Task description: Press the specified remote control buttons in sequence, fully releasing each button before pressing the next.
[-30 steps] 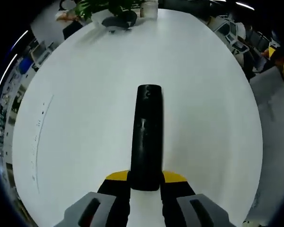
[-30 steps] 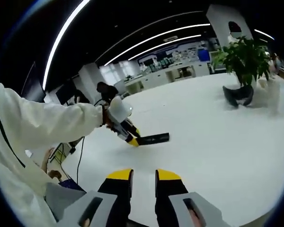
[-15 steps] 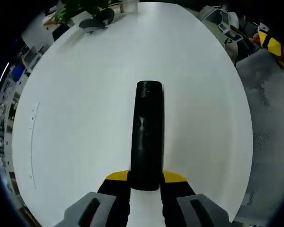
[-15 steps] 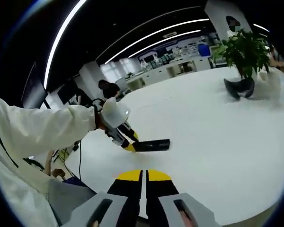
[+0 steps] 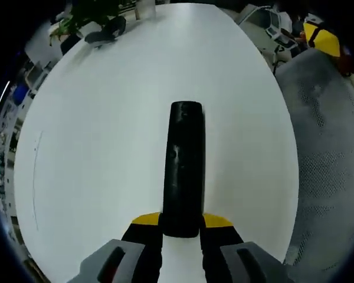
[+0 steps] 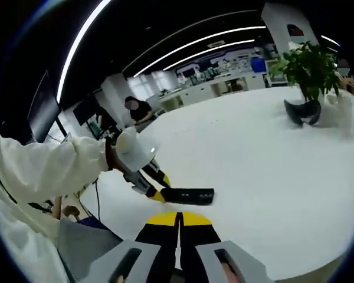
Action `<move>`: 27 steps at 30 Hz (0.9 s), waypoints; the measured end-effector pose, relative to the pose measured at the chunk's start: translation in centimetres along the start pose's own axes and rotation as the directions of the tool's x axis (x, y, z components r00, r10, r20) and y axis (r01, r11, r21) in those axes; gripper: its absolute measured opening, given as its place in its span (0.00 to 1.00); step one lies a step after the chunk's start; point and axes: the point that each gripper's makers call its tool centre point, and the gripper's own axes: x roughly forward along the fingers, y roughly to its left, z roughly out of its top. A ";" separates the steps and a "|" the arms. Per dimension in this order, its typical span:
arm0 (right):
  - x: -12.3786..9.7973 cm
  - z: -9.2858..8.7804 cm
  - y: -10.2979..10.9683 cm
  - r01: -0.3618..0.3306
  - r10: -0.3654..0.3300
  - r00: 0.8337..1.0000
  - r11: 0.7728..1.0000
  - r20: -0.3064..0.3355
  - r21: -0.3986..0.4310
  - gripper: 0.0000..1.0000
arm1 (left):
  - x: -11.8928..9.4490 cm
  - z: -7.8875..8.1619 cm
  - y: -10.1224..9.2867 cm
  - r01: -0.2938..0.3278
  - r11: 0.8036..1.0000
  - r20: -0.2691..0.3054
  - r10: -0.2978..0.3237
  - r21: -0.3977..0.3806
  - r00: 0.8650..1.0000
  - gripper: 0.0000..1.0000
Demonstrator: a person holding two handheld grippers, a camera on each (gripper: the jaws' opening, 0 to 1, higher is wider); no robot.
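Note:
A long black remote control (image 5: 183, 165) sticks out forward from my left gripper (image 5: 181, 222), whose yellow-tipped jaws are shut on its near end, above the white table (image 5: 100, 135). In the right gripper view the same remote (image 6: 187, 196) shows side-on, held by the left gripper (image 6: 155, 194) in a person's white-sleeved arm (image 6: 41, 171). My right gripper (image 6: 178, 219) sits low in front of it, jaws shut together with nothing between them, a short way from the remote.
A potted plant (image 6: 310, 73) with a dark base (image 6: 302, 111) stands at the table's far end, also seen as the plant (image 5: 91, 15) in the left gripper view. Grey carpet (image 5: 330, 147) lies beyond the table's edge. A seated person (image 6: 138, 109) is in the background.
The left gripper's camera has swung, so the table shifted in its view while the remote stays gripped. My right gripper closed from open to shut one second ago and has since come nearer the remote.

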 end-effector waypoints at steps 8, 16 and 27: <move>0.0 -0.2 -0.1 0.017 -0.019 0.999 0.999 -0.038 -0.040 0.00 | 0.0 -0.1 -1.6 0.003 1.000 0.022 -0.003 0.002 1.000 0.22; 0.3 -0.5 -0.5 0.027 -0.036 0.992 0.996 -0.119 -0.080 0.00 | 0.0 -0.1 -2.9 0.004 1.000 0.043 -0.004 0.002 0.999 0.22; 1.4 -0.8 -0.7 0.015 -0.047 0.966 0.992 -0.255 -0.128 0.00 | 0.2 0.1 -4.1 -0.005 1.000 0.006 0.005 -0.007 1.000 0.21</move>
